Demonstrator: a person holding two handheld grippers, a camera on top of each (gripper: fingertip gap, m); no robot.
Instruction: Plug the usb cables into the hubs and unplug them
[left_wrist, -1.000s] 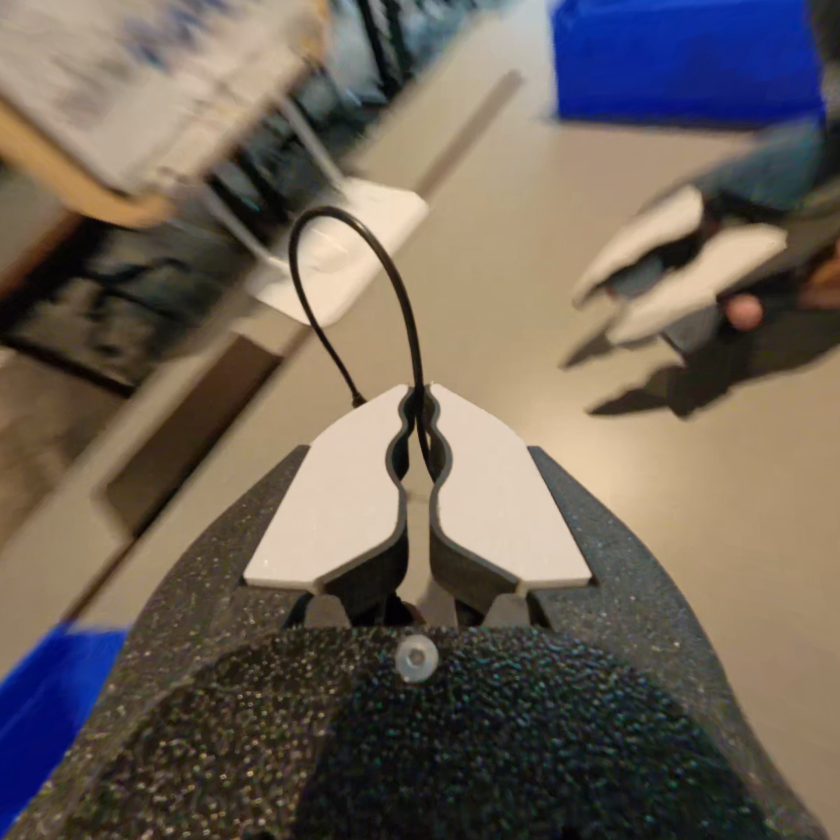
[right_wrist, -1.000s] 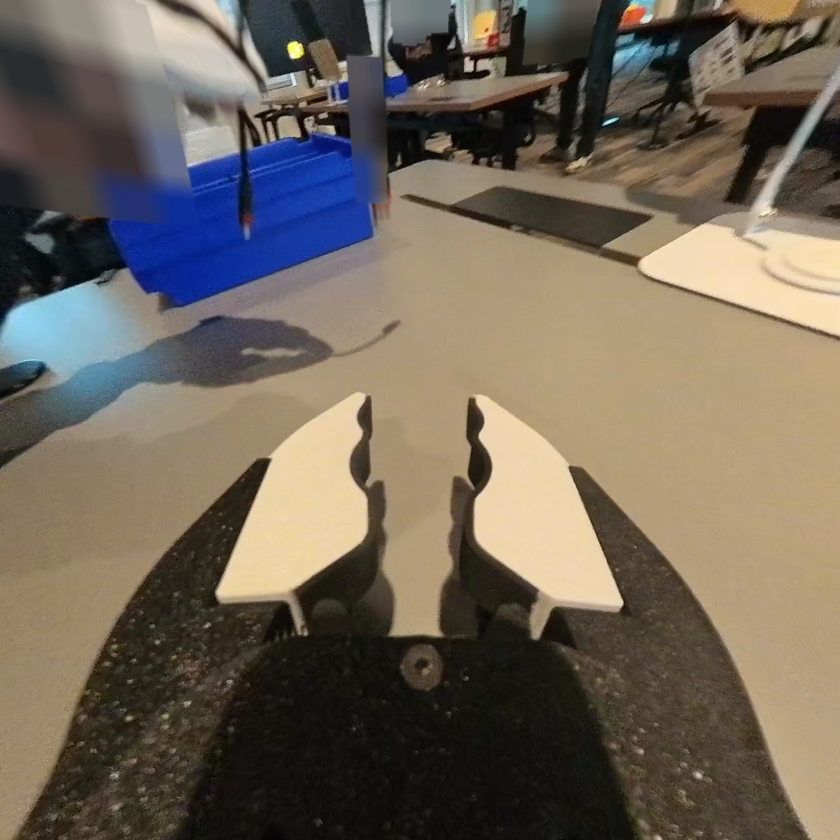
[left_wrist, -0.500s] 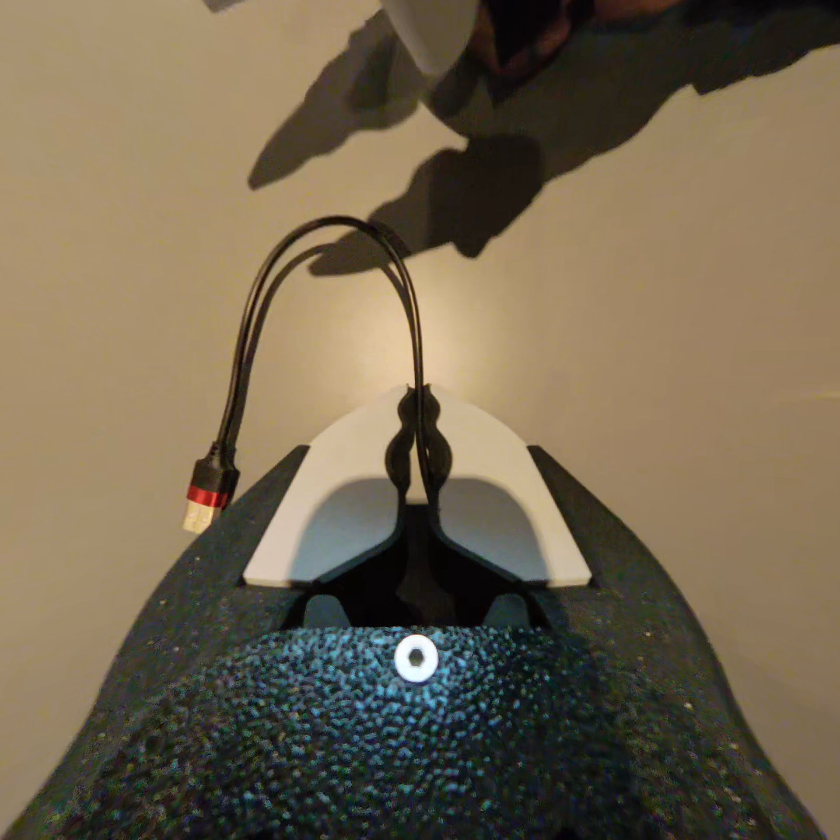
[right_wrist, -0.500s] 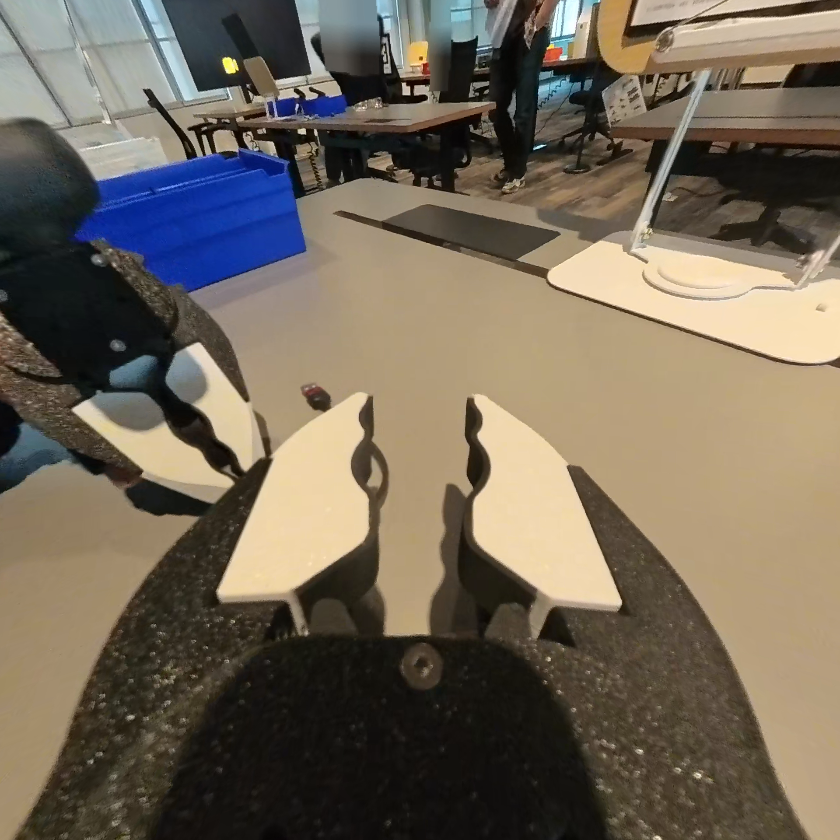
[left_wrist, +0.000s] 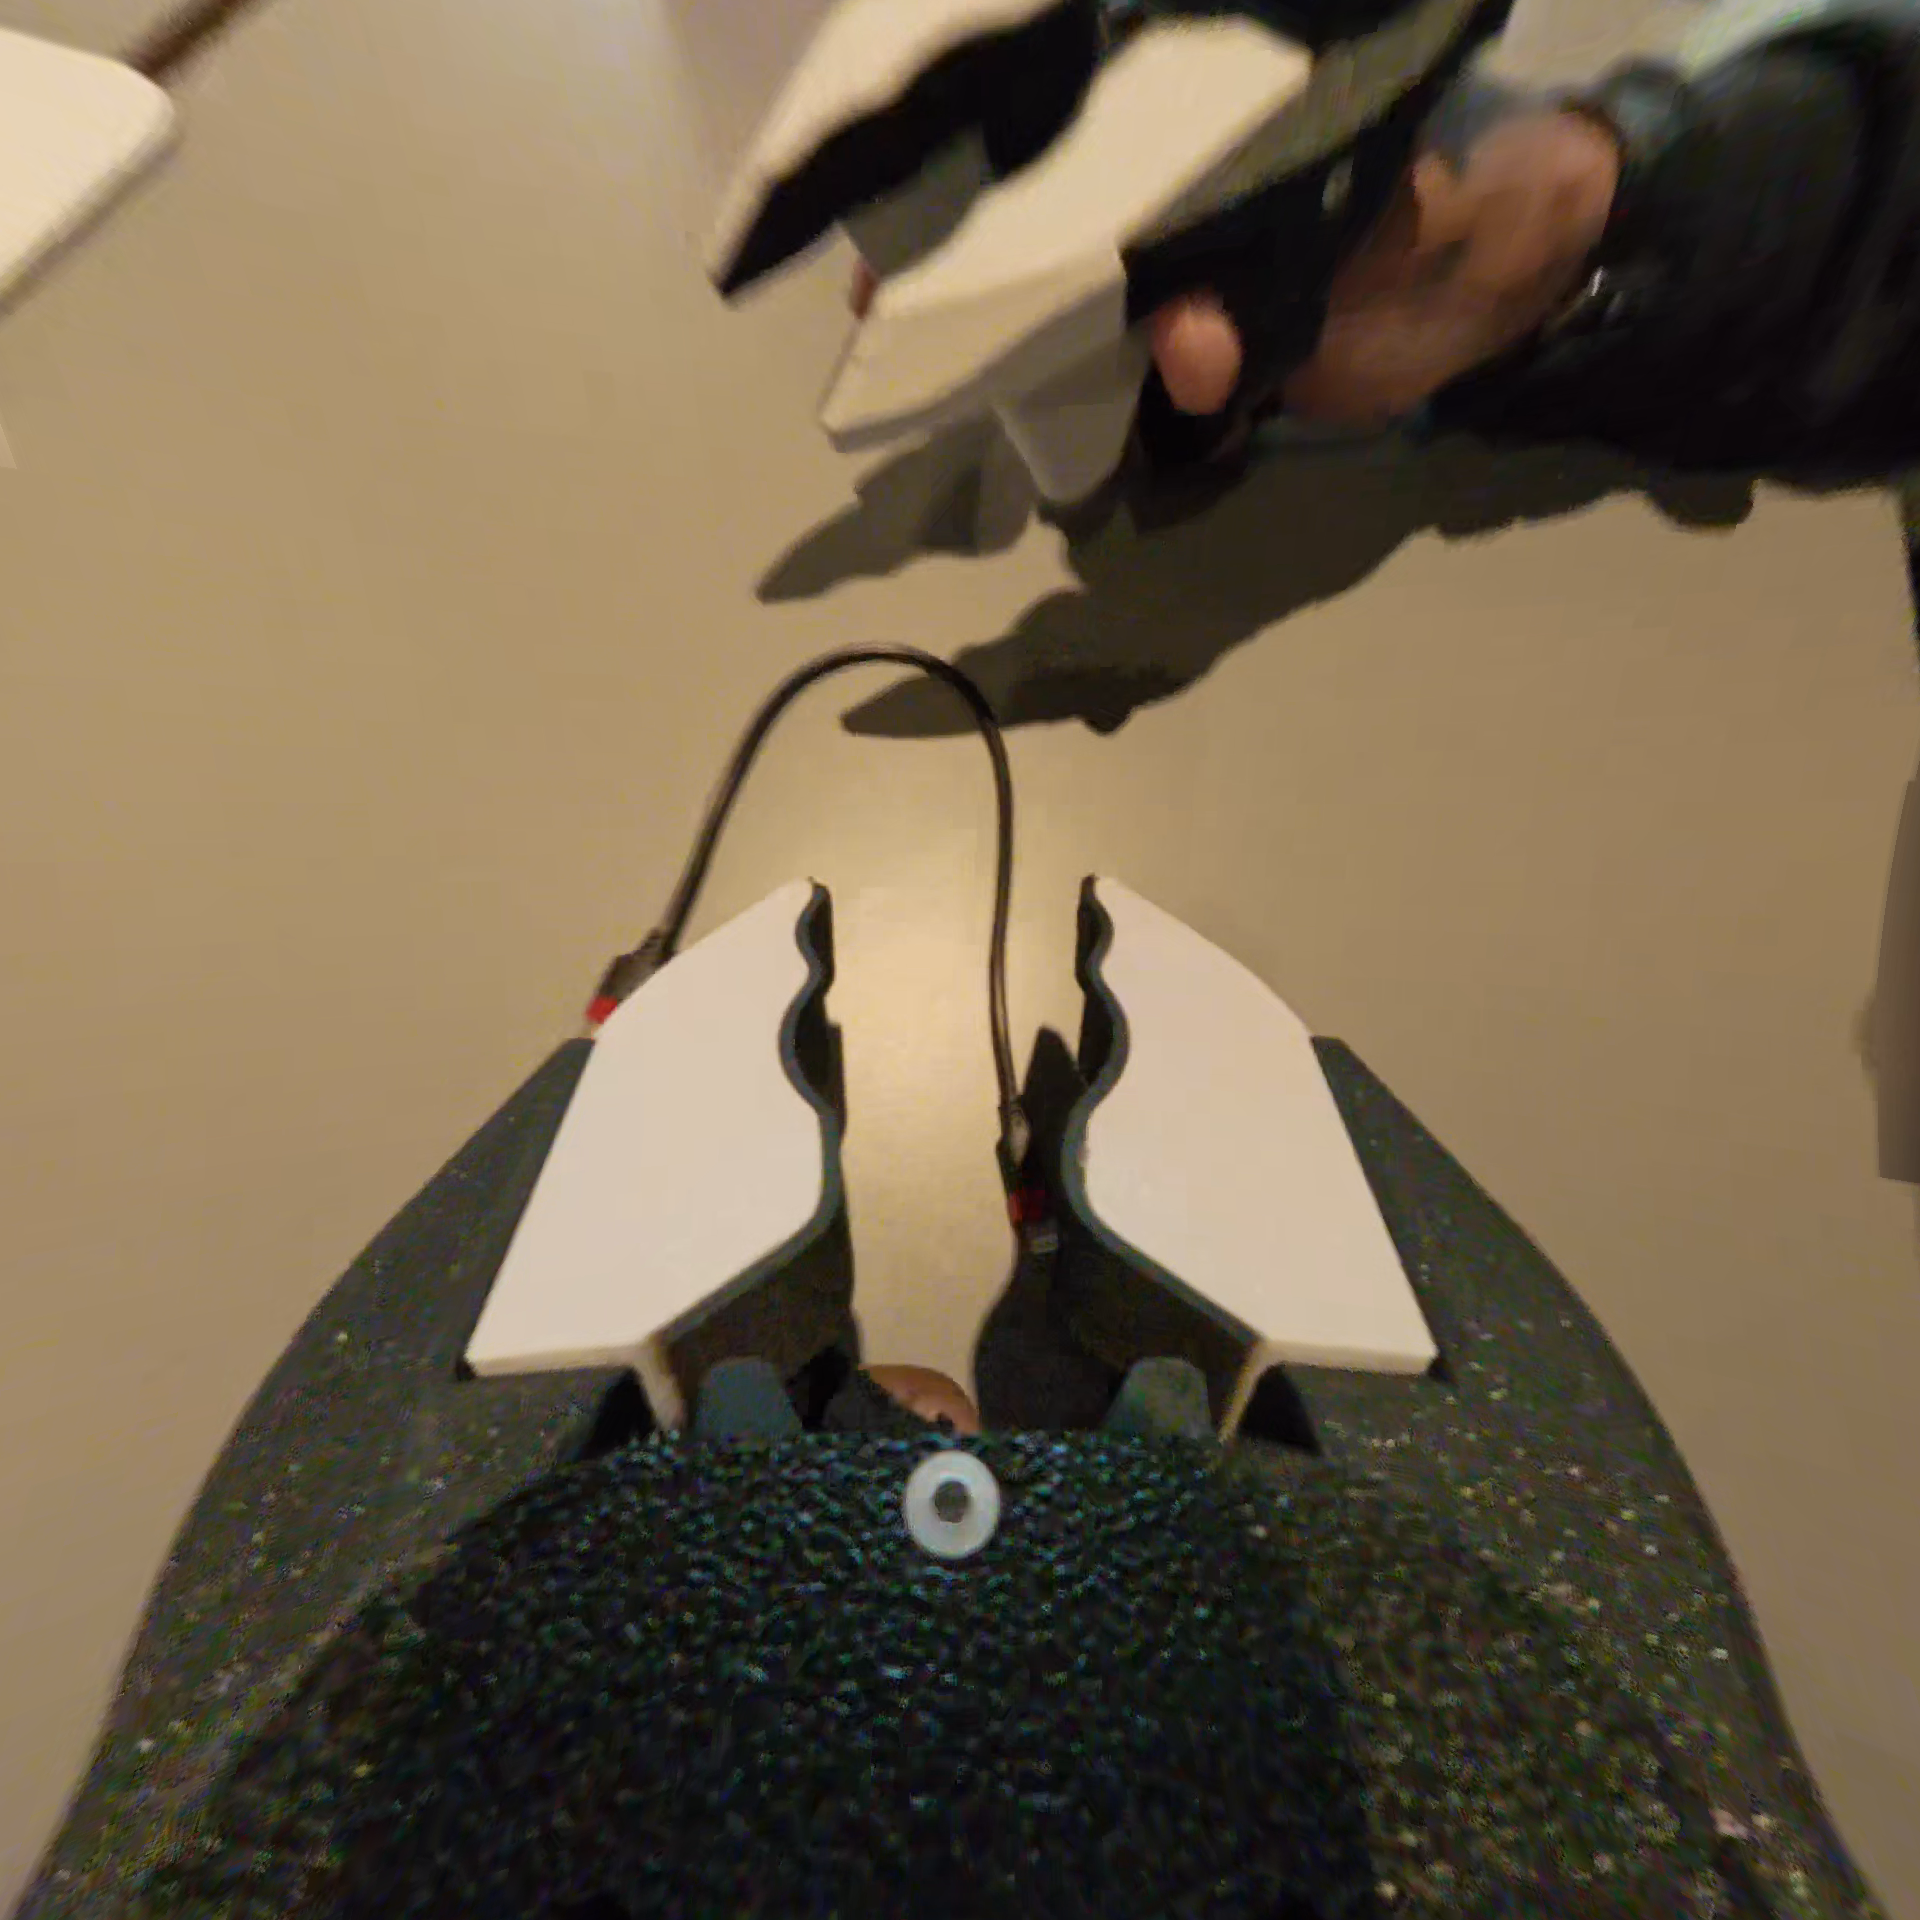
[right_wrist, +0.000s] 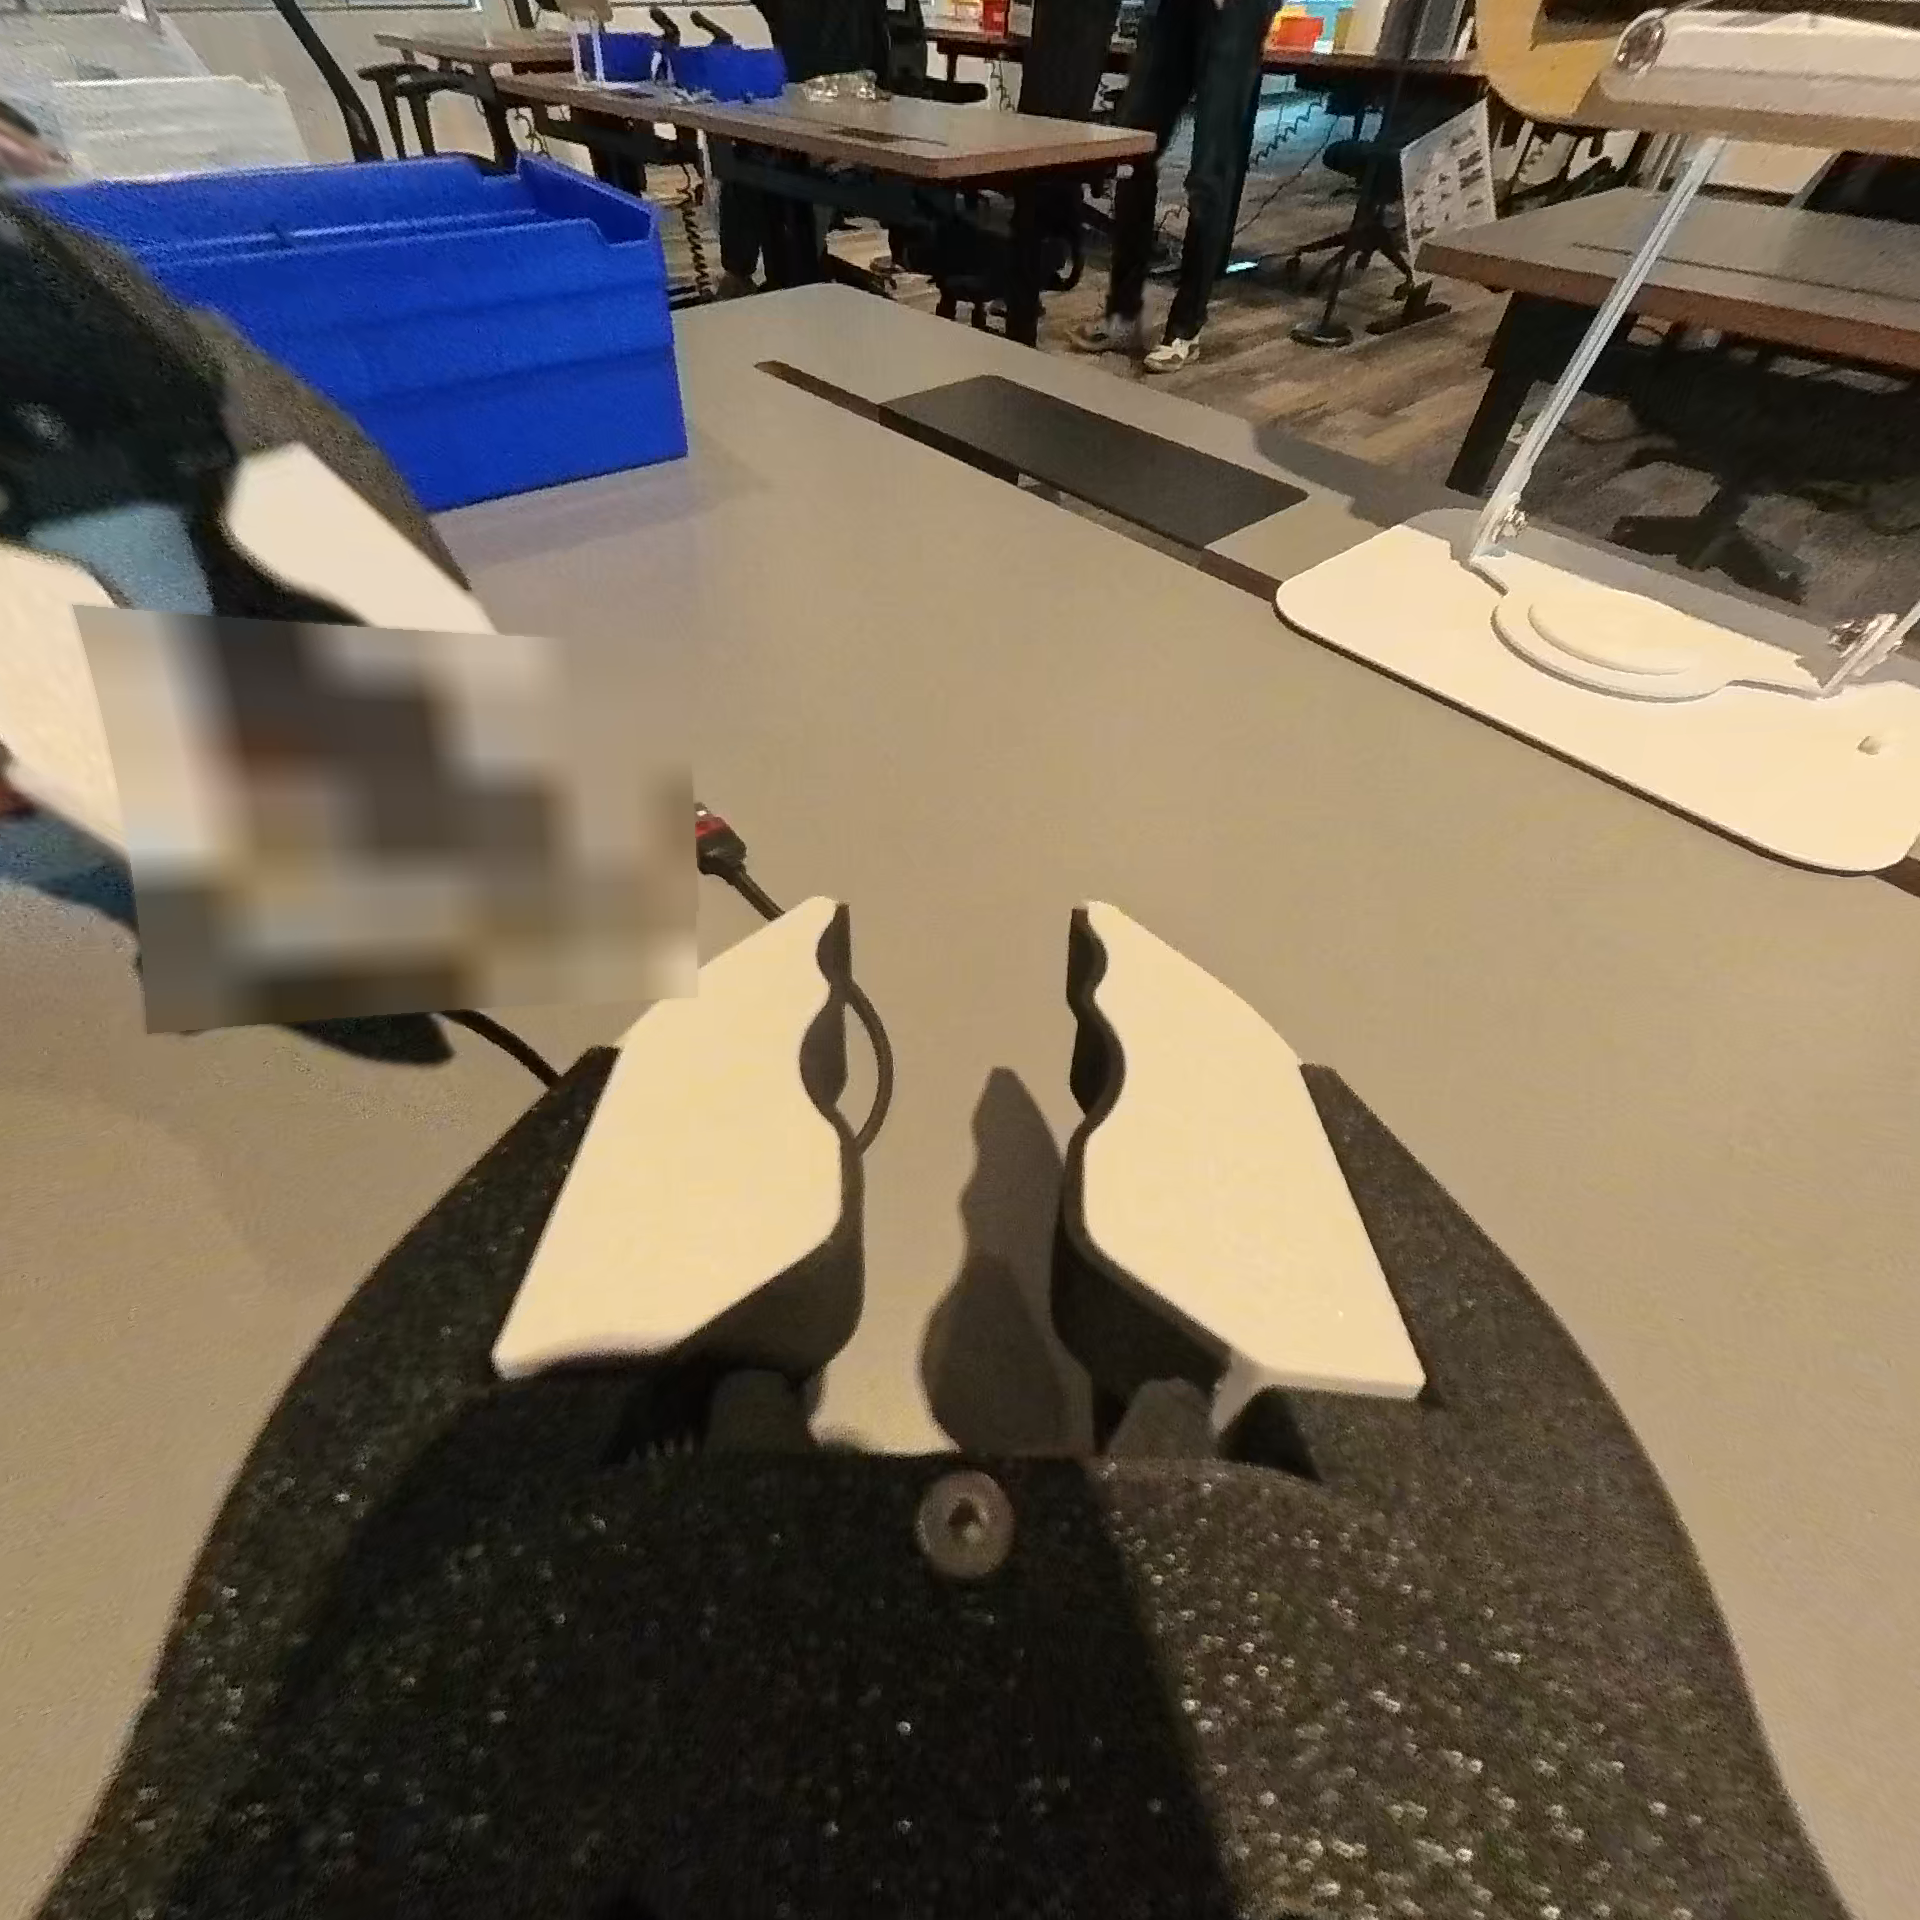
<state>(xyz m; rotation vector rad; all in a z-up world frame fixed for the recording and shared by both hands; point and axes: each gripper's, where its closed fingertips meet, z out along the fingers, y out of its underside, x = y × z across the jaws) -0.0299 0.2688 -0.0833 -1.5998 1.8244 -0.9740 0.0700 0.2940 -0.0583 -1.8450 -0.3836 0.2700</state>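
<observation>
Left gripper (left_wrist: 951, 894) fingers wide apart, holding nothing; black usb cable (left_wrist: 831, 675) lies looped on grey table (left_wrist: 312, 623) between and beyond them. Right gripper (right_wrist: 956, 914) also open, empty, cable just left of it

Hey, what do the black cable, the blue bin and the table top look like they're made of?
Cable: flexible rubbery plastic sheath, judging by its smooth bend. Bin: hard moulded plastic, with a glossy even blue. Table: matte grey laminate, probably, as it is flat with a dull sheen.
</observation>
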